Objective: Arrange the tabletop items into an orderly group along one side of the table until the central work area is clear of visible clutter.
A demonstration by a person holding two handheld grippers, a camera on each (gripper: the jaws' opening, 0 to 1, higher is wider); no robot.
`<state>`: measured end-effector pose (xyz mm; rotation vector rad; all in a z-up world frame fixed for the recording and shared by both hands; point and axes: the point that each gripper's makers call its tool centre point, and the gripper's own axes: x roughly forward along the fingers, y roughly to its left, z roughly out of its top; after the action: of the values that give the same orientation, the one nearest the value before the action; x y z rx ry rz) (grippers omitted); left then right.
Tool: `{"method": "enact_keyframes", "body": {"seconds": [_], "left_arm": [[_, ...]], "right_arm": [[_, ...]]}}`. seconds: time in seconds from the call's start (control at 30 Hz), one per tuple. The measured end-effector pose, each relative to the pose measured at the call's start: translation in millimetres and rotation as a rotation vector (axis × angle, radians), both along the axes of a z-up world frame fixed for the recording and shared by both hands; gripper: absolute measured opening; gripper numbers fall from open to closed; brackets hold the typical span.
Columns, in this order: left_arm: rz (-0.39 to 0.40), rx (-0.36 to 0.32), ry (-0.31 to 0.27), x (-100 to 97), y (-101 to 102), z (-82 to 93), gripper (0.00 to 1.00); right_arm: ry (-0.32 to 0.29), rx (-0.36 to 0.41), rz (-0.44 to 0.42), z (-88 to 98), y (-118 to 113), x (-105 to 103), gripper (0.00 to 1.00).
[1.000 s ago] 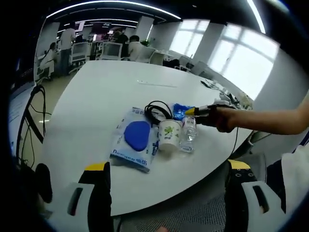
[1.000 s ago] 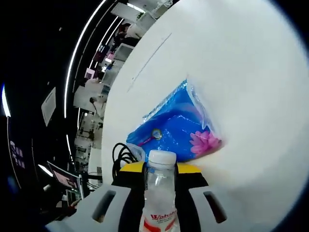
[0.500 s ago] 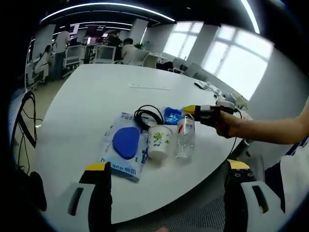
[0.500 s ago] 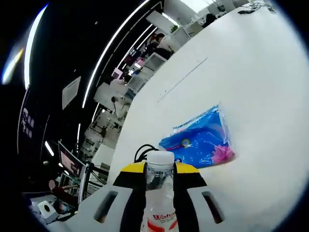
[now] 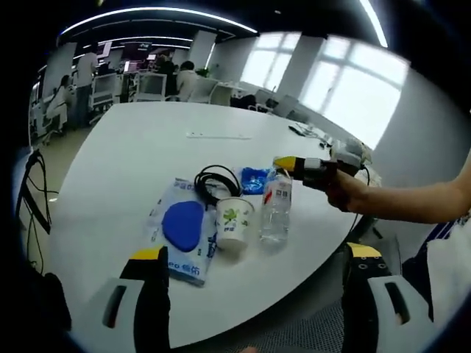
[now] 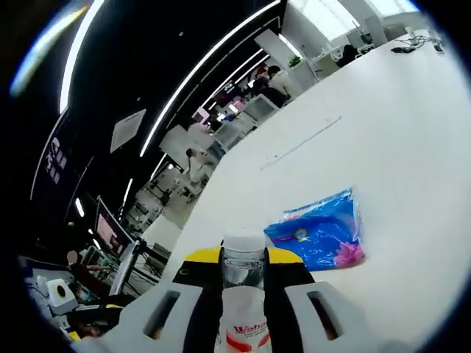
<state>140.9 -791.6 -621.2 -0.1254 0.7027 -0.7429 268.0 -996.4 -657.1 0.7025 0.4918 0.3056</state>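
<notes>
Clear plastic, the water bottle (image 6: 242, 294) was seen clamped at its neck between the yellow-tipped jaws of the right hand-held gripper (image 6: 243, 279); in the left gripper view it stood upright on the white surface (image 5: 140, 154), just beside the paper cup (image 5: 233, 224). It was judged to be held high so that it could be set down without tipping. A black cable coil (image 5: 215, 180) and a blue wipes packet (image 6: 321, 237) lay behind, and a pack with a blue pad (image 5: 182, 228) lay beside the cup, all gathered near one edge. The left hand-held gripper (image 5: 254, 294) was held back, wide open and empty, off the surface edge.
</notes>
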Motion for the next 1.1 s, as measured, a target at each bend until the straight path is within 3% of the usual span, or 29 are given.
{"method": "enact_keyframes", "body": {"seconds": [0.27, 0.47, 0.77, 1.1], "left_arm": [[-0.008, 0.008, -0.007, -1.8, -3, 0.8, 0.96], [-0.022, 0.004, -0.009, -2.5, -10, 1.5, 0.96], [-0.032, -0.011, -0.029, -0.3, -15, 5.4, 0.96], [-0.051, -0.008, -0.049, 5.2, -23, 6.6, 0.96]], "right_arm": [[-0.088, -0.058, 0.043, 19.5, 6, -4, 0.15], [-0.111, -0.086, 0.055, 27.8, 5, -5, 0.15], [-0.187, -0.222, 0.131, 48.8, 17, -16, 0.15], [-0.240, -0.192, 0.128, 83.4, 18, -23, 0.15]]}}
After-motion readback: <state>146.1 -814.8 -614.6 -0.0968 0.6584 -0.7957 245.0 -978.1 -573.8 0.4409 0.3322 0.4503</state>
